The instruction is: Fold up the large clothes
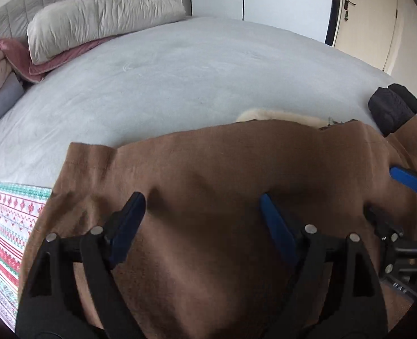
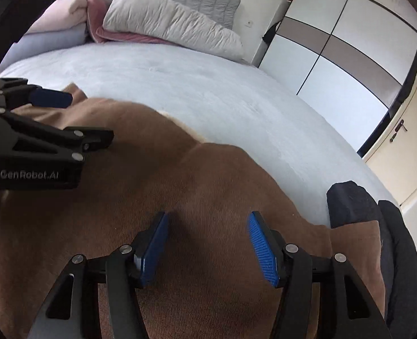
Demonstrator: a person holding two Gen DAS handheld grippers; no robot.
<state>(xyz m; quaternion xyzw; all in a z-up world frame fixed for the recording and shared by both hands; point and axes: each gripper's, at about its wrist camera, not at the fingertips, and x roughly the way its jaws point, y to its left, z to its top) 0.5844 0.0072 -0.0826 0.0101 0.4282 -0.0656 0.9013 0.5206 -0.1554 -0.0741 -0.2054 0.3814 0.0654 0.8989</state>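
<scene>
The left gripper [image 1: 200, 206] has its two blue-padded fingers spread wide apart, with nothing pinched between them; the tips press down on a large brown garment [image 1: 208, 169] directly beneath. The right gripper [image 2: 207, 226] is likewise spread wide, its ribbed blue pads resting on the same brown cloth. The two tools sit side by side, each visible at the edge of the other's view.

The brown garment lies across the near part of a bed [image 1: 180, 70] covered in a pale grey sheet. A cream fleecy patch [image 1: 253, 114] peeks out at its far edge, possibly a lining, though the view is too blurred to tell. A dark garment [image 2: 349, 203] lies beside it at the right. A red, white and green patterned cloth [image 1: 8, 220] lies at the left. A long white pillow [image 1: 101, 19] rests by the padded headboard, with a white wardrobe [image 2: 335, 56] beyond.
</scene>
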